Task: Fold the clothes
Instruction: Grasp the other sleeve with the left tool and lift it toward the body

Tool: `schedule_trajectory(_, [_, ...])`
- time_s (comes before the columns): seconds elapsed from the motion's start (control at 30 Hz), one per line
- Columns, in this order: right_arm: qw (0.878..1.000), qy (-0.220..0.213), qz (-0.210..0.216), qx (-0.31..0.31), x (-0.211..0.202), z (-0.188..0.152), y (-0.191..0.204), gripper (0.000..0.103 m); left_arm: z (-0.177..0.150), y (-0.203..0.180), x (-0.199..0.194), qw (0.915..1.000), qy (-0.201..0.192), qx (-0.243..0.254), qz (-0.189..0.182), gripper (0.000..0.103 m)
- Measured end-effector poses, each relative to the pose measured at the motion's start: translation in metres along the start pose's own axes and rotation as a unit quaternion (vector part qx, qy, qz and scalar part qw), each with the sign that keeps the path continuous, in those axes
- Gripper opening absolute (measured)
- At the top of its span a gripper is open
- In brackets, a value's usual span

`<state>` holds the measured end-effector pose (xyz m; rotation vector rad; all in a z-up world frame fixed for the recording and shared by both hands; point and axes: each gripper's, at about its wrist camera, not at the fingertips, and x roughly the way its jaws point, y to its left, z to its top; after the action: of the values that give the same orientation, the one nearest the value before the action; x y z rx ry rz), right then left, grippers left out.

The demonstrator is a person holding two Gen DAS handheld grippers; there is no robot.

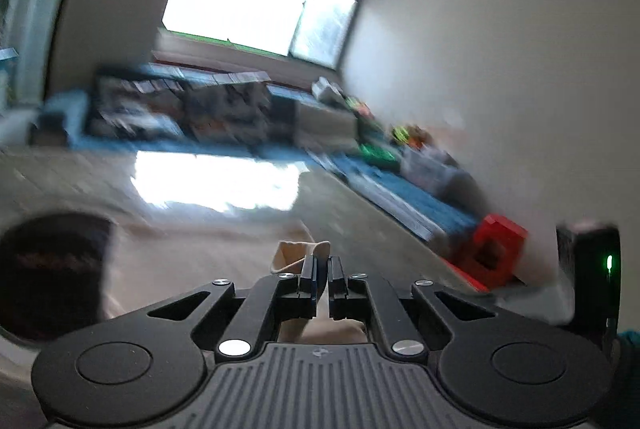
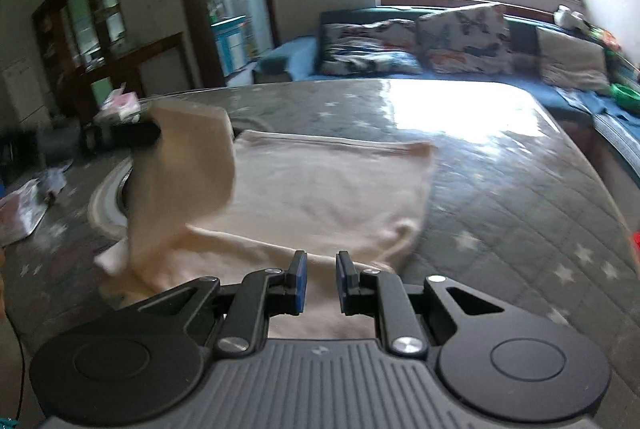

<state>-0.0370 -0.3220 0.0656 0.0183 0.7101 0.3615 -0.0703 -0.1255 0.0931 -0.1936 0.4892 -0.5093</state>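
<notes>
Your left gripper [image 1: 323, 269] has its jaws clamped on a fold of the cream cloth [image 1: 298, 255]; a small tuft of it pokes out past the tips, and more hangs beneath them. That view is badly blurred. In the right wrist view, the cloth [image 2: 320, 197] lies mostly flat on the grey starred surface [image 2: 500, 181], with one corner lifted high at the left, where the left gripper [image 2: 136, 135] holds it. Your right gripper [image 2: 321, 271] has its jaws apart and holding nothing, just above the cloth's near edge, which runs under and between them.
</notes>
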Motion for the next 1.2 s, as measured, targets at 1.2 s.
schedule_trajectory(1.2, [0.999, 0.032, -0.007, -0.001, 0.044, -0.008, 0.006, 0.004, -0.026, 0.086, -0.002, 0.9901, 0.069, 0.005, 0.122, 0.034])
